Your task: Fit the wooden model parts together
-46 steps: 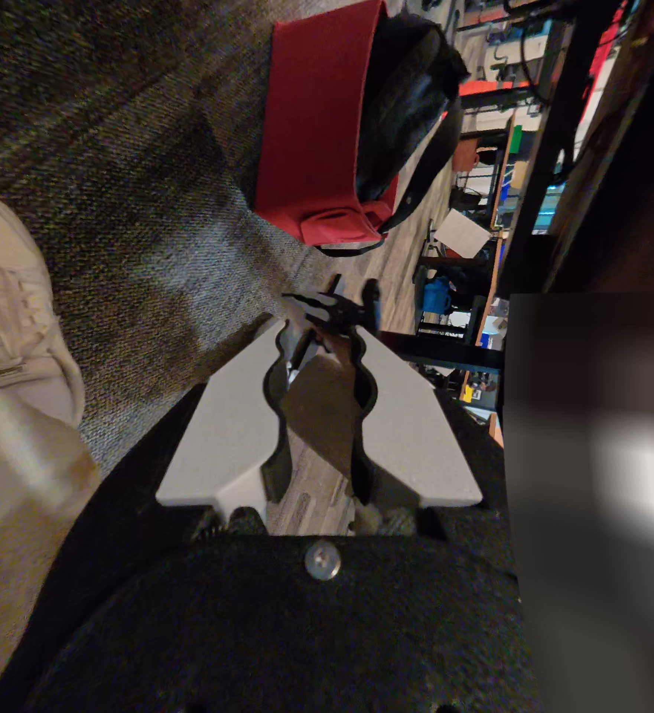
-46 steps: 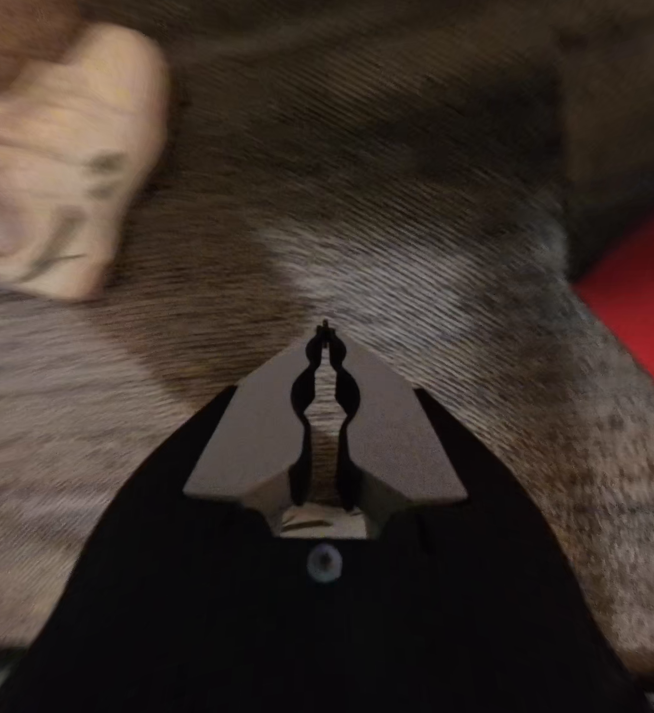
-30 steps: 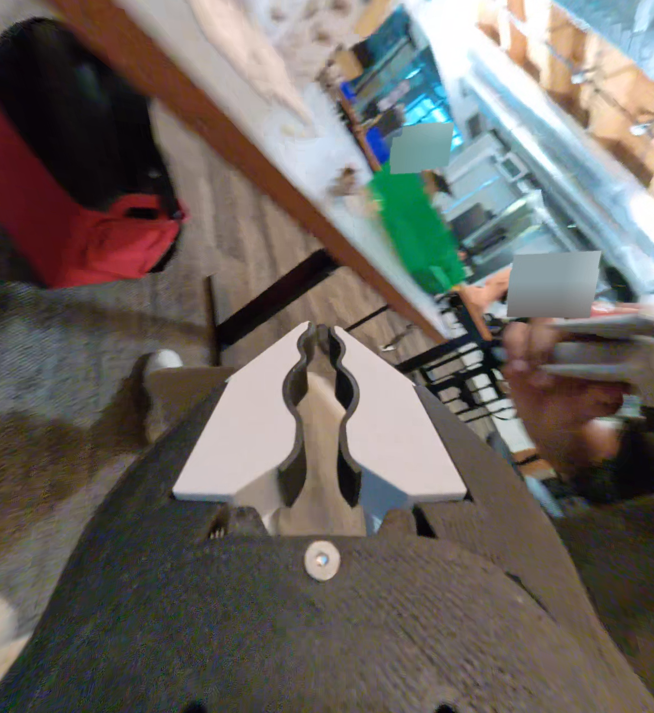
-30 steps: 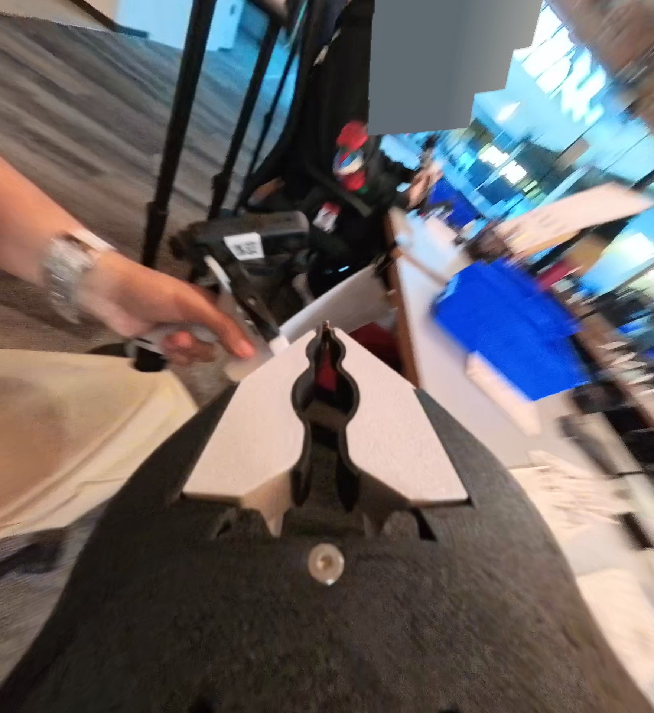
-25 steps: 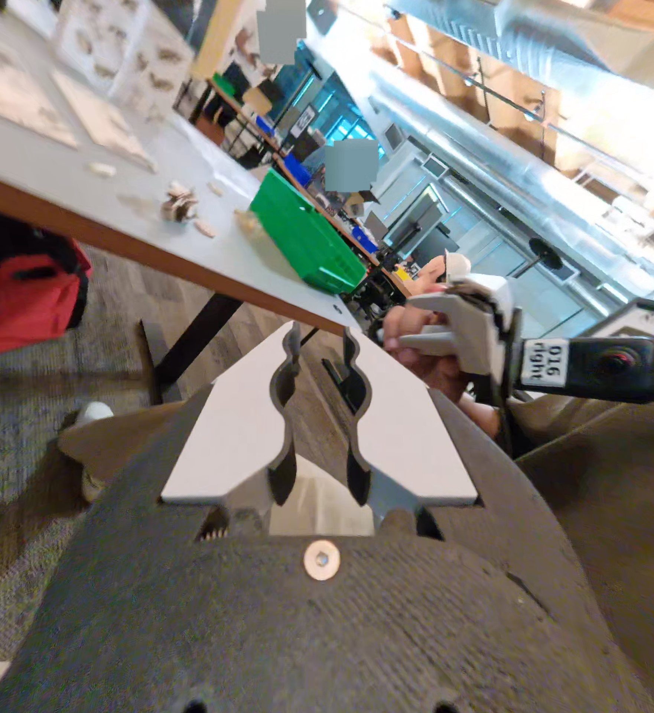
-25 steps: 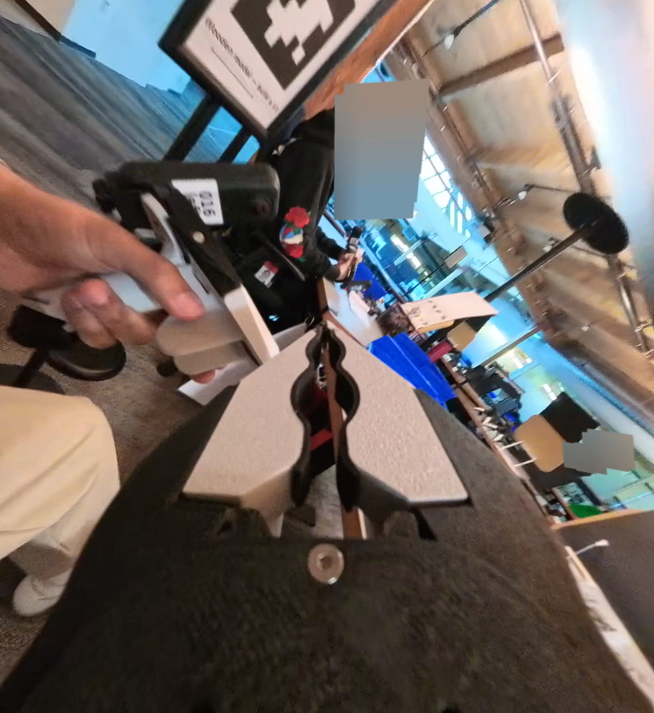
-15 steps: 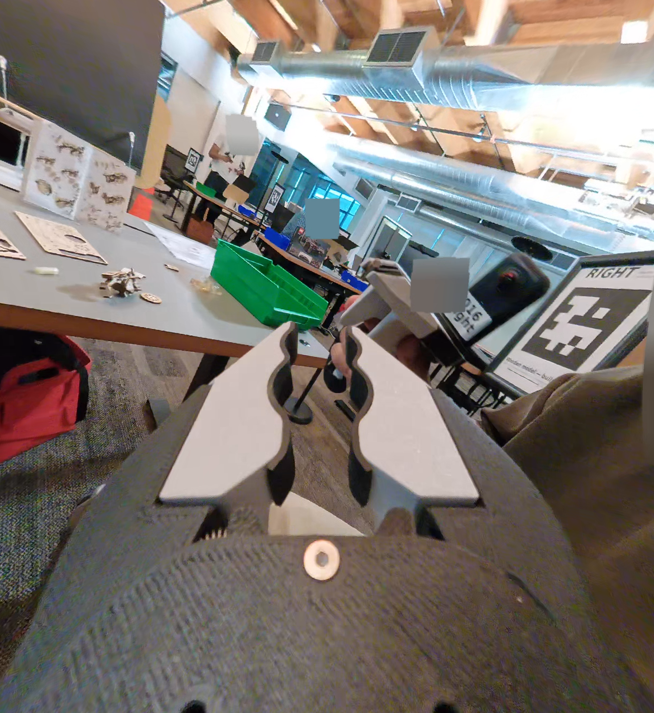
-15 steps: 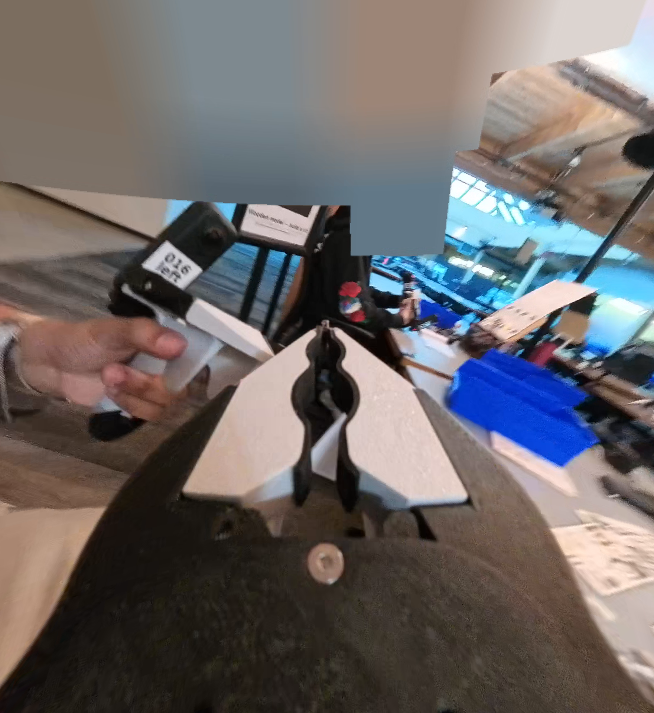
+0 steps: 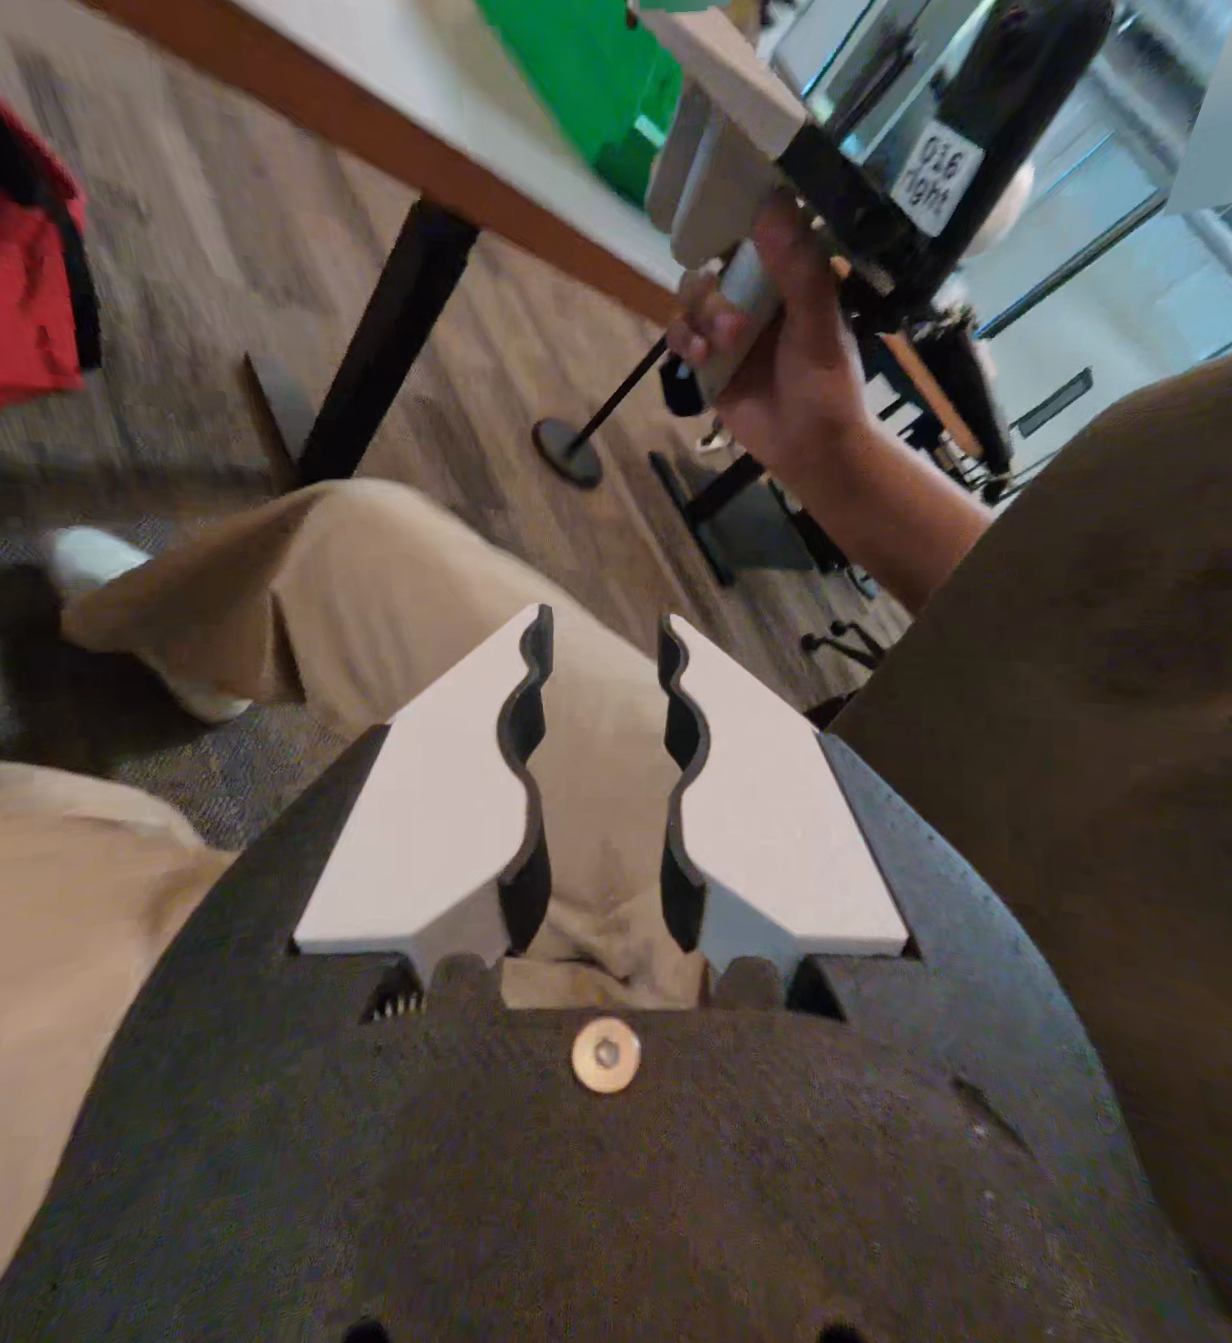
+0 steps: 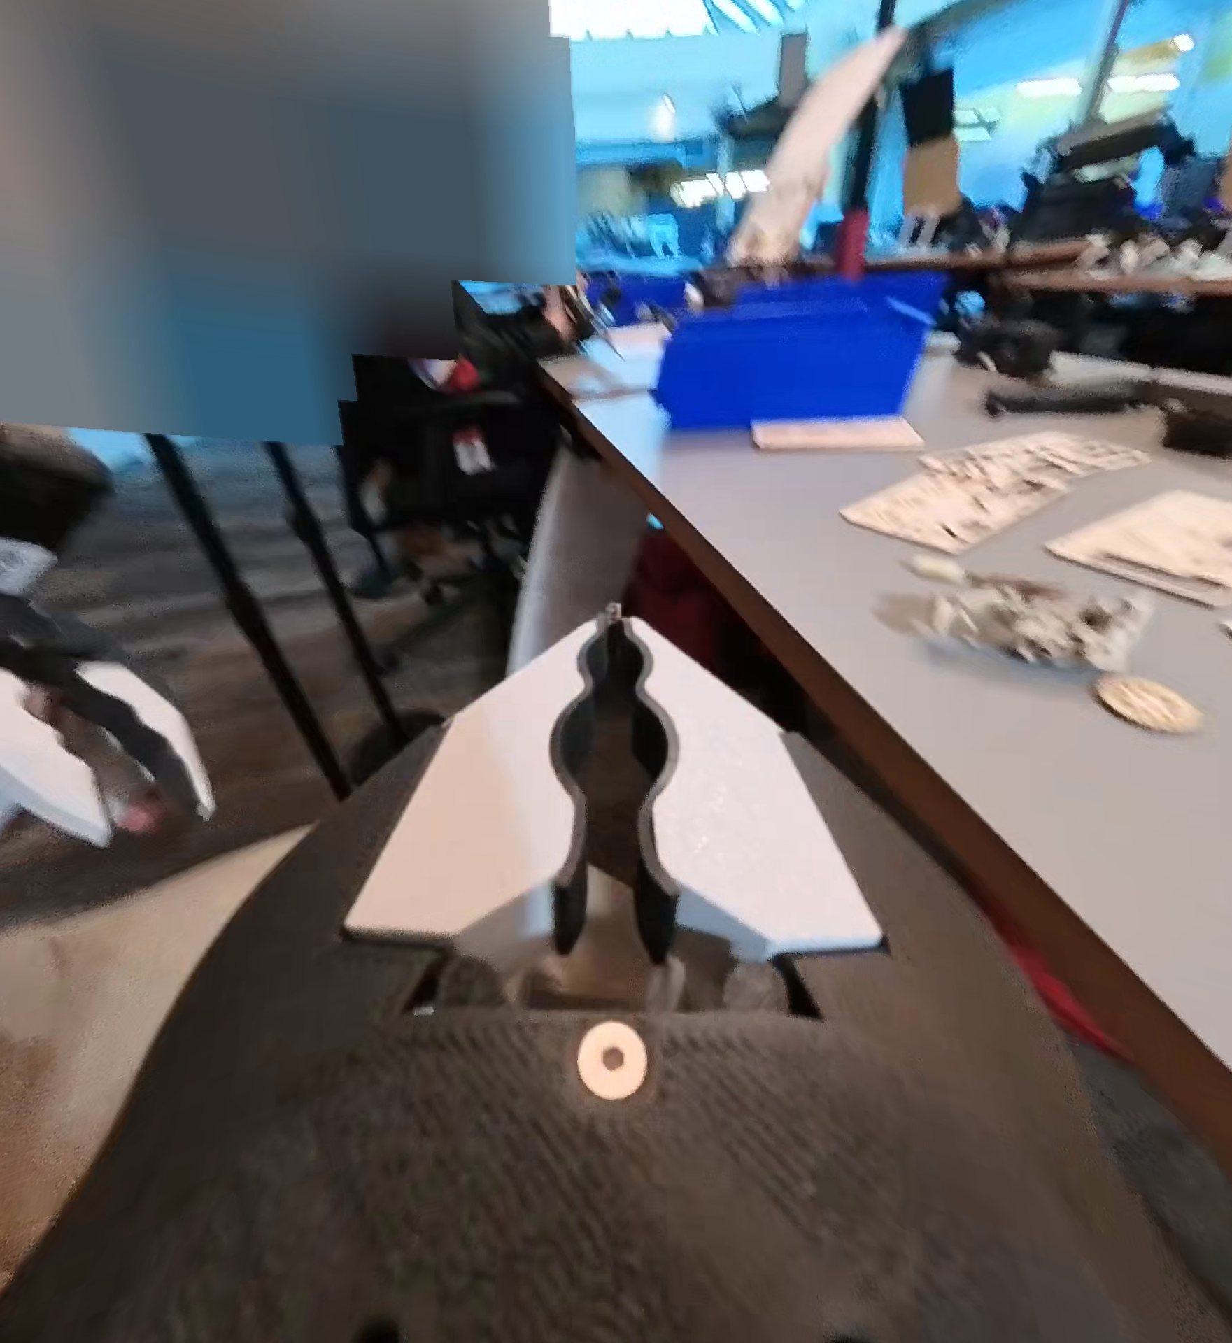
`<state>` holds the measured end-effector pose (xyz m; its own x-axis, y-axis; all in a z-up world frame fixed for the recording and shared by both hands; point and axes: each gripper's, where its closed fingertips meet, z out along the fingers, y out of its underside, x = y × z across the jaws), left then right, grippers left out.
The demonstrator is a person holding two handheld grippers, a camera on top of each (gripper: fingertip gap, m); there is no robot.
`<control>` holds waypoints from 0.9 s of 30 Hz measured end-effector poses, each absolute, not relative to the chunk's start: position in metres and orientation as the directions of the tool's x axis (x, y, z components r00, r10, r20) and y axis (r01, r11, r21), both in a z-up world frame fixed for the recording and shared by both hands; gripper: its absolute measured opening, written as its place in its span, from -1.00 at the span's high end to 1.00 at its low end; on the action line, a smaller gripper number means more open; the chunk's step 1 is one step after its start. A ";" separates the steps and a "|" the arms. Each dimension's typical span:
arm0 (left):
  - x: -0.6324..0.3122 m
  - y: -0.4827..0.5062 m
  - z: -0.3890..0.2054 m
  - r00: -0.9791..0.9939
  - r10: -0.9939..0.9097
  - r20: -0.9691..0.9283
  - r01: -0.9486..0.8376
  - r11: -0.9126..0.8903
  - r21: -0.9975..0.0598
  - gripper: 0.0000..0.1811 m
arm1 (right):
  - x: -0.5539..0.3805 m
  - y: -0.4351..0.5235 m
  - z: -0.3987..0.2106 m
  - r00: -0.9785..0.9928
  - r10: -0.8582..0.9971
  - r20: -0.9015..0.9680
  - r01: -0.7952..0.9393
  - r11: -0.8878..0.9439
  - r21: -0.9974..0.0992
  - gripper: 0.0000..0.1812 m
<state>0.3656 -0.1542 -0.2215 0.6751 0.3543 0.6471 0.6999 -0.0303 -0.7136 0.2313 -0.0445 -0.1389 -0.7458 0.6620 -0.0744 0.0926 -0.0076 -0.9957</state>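
The wooden model parts lie on a grey table (image 10: 889, 727) in the right wrist view: a small part-built wooden model (image 10: 1020, 625), a round wooden disc (image 10: 1147, 701) and flat wooden sheets (image 10: 991, 487). My right gripper (image 10: 613, 618) is shut with nothing between its fingers, in the air left of the table's edge. It also shows in the left wrist view (image 9: 729, 196), held in a hand. My left gripper (image 9: 605, 625) is open and empty, over the person's tan trousers (image 9: 380, 581). It shows blurred in the right wrist view (image 10: 155, 756).
A blue bin (image 10: 787, 363) stands at the table's far end. A green bin (image 9: 584, 73) sits on the table (image 9: 395, 145) above a black table leg (image 9: 380, 341). A red bag (image 9: 2, 291) lies on the carpet. Black stand legs (image 10: 235, 581) rise at left. The left gripper's tips are roughly 20 cm from the right gripper's. My right tips are roughly 25 cm from the small part-built wooden model (image 10: 1020, 625). My left tips are about 40 cm from the round wooden disc (image 10: 1147, 701), my right tips only 25 cm.
Both grippers have swung up from the carpet. The left one now tilts down over the trousers and has opened wider. The right one has turned toward the table and stays shut.
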 end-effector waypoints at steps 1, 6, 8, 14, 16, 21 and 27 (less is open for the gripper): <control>0.352 -0.158 -0.231 0.668 0.379 0.640 0.703 -0.038 -0.710 0.70 | 0.220 -0.033 -0.157 -0.717 0.696 -0.038 0.101 0.050 -0.994 1.00; 0.286 -0.184 -0.276 0.551 0.540 0.636 0.743 0.028 -0.668 0.73 | 0.170 0.003 -0.181 -0.596 0.794 0.119 0.063 0.194 -0.979 1.00; 0.256 -0.174 -0.265 0.600 0.508 0.618 0.725 -0.019 -0.688 0.72 | 0.151 0.008 -0.171 -0.574 0.804 0.156 0.037 0.216 -0.976 1.00; 0.154 -0.129 -0.200 0.838 0.409 0.360 0.436 -0.105 -0.894 0.76 | 0.103 -0.013 -0.125 -0.630 0.766 0.124 0.078 0.222 -0.972 1.00; 0.135 -0.109 -0.191 0.896 0.357 0.265 0.332 -0.140 -0.933 0.79 | 0.105 -0.023 -0.109 -0.648 0.751 0.123 0.052 0.204 -0.978 0.99; 0.108 -0.051 -0.160 0.981 0.167 0.096 0.118 -0.126 -0.985 0.80 | 0.123 -0.029 -0.110 -0.716 0.698 -0.020 0.045 0.017 -0.999 1.00; 0.133 -0.049 -0.149 0.769 -0.010 0.639 0.636 0.102 -0.765 0.79 | 0.122 0.021 -0.111 -0.673 0.665 -0.324 0.167 -0.290 -0.942 1.00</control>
<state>0.1331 -0.0490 -0.1487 0.7694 -0.0096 0.6387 0.6361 0.1015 -0.7649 0.1217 0.0206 -0.1107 -0.6734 0.6647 -0.3237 0.1669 -0.2899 -0.9424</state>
